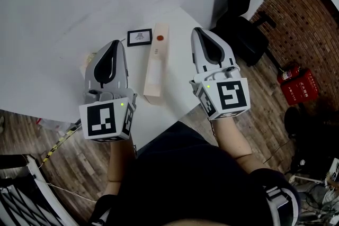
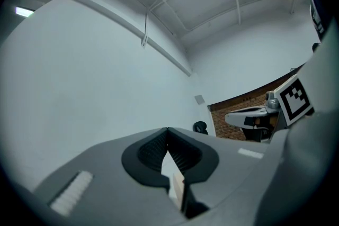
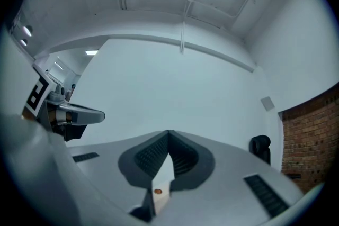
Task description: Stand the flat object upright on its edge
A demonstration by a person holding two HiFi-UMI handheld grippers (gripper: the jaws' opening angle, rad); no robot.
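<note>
Head view: left hand-held gripper [image 1: 115, 43] and right hand-held gripper [image 1: 197, 31] closed on nothing, held either side of the flat object [image 1: 156, 63] lying between them on the counter [image 1: 58, 18], probably for tipping it up.

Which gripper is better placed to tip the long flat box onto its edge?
Probably the right gripper. Both flank the box, shut and empty, but the small framed picture lies just ahead of the left gripper, beside the box's far end.
</note>
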